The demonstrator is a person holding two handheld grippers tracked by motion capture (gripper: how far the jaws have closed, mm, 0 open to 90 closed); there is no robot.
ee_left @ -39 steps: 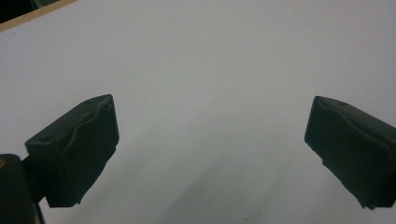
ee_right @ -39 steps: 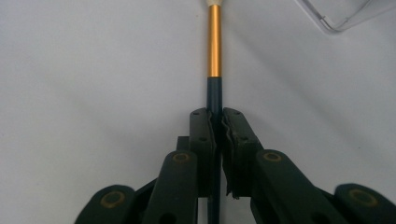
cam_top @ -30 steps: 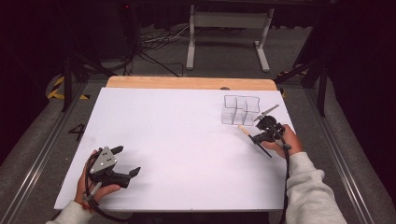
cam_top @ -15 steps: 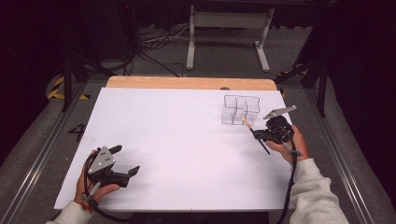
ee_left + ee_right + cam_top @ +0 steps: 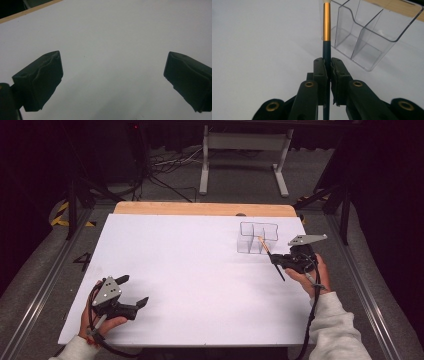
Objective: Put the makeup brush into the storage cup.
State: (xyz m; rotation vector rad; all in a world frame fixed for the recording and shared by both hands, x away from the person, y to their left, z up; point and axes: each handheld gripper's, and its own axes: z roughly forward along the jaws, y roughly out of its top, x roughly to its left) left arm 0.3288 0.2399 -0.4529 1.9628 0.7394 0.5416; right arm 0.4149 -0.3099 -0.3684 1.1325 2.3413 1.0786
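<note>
A thin brush [image 5: 264, 246] with a dark handle, a gold ferrule [image 5: 326, 22] and a pale tip is clamped between the jaws of my right gripper [image 5: 276, 260], which is shut on its handle [image 5: 327, 50]. The brush tip points at the near side of a clear plastic organizer [image 5: 256, 237] with several compartments [image 5: 372, 32] at the back right of the white board [image 5: 190, 270]. At the front left, my left gripper [image 5: 133, 290] rests open, and nothing lies between its black pads [image 5: 42, 77] except the white surface.
A wooden table edge [image 5: 200, 209] runs behind the white board. Beyond it are a white stand [image 5: 240, 150] and cables on the dark floor. Metal rails [image 5: 45, 285] flank the table on both sides.
My right gripper has lifted with the brush and drawn closer to the organizer, and the brush tip now reaches the organizer's near wall. The left gripper has stayed put.
</note>
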